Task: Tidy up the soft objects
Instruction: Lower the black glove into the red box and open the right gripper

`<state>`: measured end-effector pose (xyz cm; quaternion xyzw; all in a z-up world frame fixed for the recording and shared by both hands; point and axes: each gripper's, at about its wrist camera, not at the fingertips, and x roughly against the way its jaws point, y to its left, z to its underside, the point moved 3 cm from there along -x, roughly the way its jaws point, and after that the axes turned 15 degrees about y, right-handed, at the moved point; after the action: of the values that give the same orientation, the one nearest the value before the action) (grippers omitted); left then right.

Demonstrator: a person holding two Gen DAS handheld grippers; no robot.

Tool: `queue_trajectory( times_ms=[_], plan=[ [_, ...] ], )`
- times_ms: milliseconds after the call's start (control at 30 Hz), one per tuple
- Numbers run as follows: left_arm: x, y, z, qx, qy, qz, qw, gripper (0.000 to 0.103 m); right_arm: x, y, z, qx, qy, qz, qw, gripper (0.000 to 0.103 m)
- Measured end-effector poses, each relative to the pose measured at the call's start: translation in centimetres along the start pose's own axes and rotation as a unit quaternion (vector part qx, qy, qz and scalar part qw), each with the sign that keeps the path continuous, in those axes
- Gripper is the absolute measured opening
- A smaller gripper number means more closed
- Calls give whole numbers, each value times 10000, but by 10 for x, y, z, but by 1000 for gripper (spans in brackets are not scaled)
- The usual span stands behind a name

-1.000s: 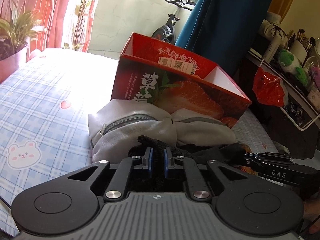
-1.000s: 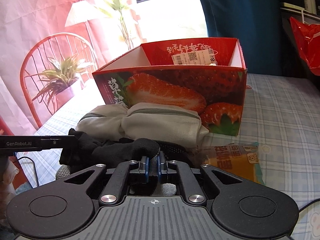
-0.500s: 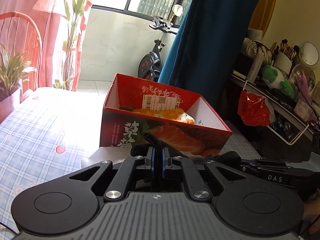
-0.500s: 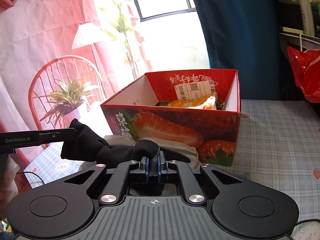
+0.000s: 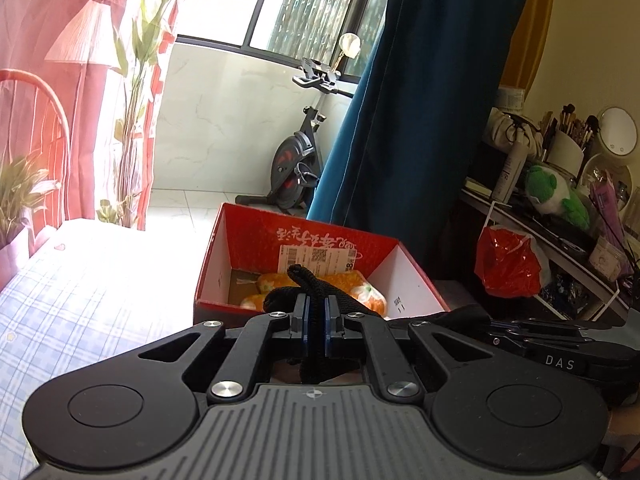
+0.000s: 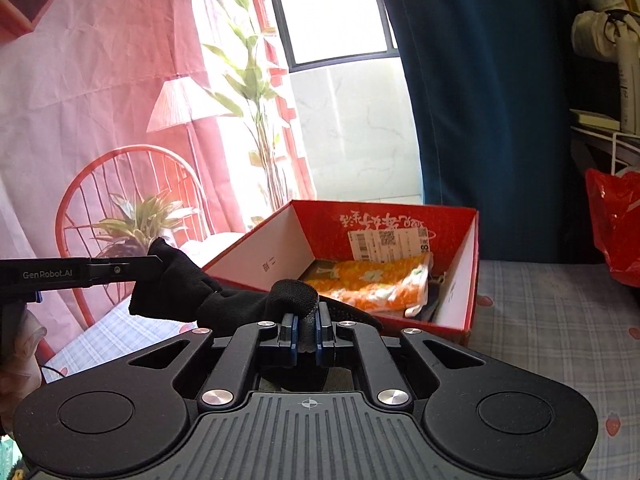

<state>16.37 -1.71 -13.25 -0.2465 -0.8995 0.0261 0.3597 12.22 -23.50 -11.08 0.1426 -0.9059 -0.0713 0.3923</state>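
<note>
Both grippers hold one black garment in the air in front of a red strawberry box (image 5: 304, 240). My left gripper (image 5: 315, 312) is shut on a black fold of it (image 5: 304, 280). My right gripper (image 6: 306, 320) is shut on another part of the black garment (image 6: 224, 300), which stretches left to the other gripper's fingers (image 6: 120, 270). The open box (image 6: 472, 264) holds an orange patterned soft item (image 6: 372, 280), also seen in the left wrist view (image 5: 360, 288). The garment's lower part is hidden by the gripper bodies.
The box sits on a blue checked bed sheet (image 6: 560, 312). A red wire chair with a plant (image 6: 128, 216) stands at the left. A blue curtain (image 5: 420, 120), a red plastic bag (image 5: 508, 264) and a cluttered shelf (image 5: 560, 184) lie to the right.
Both grippers have risen with the black garment off the bed. The grey folded clothing has dropped out of view, and the inside of the box now shows.
</note>
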Motion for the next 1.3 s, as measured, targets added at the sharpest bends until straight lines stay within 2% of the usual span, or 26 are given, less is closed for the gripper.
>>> queue_trajectory(
  times_ms=[200, 367, 700, 1067, 1133, 1167, 1200, 1267, 1300],
  plan=[
    [-25, 3, -43, -27, -25, -34, 10000, 8, -17, -13, -48, 72, -105, 164, 9998, 7],
    [-69, 11, -63, 103, 404, -19, 9991, 8, -47, -34, -76, 39, 94, 360, 9993, 7],
    [-131, 22, -85, 13, 864, -370, 9956, 8, -117, -63, -93, -130, 651, 667, 9956, 7],
    [-176, 37, -110, -32, 1275, -384, 9911, 10, -163, -88, -118, -113, 1083, 940, 9896, 8],
    [-179, 36, -110, -128, 1272, -419, 9909, 14, -167, -90, -120, -124, 1129, 1028, 9882, 13],
    [-178, 35, -110, -186, 1246, -449, 9910, 22, -169, -92, -119, -129, 1153, 1095, 9872, 18],
    [-175, 34, -108, -248, 1217, -479, 9911, 37, -170, -93, -118, -136, 1167, 1116, 9868, 21],
    [-171, 34, -106, -324, 1160, -502, 9914, 51, -171, -94, -116, -181, 1188, 1119, 9864, 24],
    [-169, 33, -105, -360, 1143, -525, 9914, 51, -170, -95, -115, -192, 1197, 1123, 9863, 24]
  ],
)
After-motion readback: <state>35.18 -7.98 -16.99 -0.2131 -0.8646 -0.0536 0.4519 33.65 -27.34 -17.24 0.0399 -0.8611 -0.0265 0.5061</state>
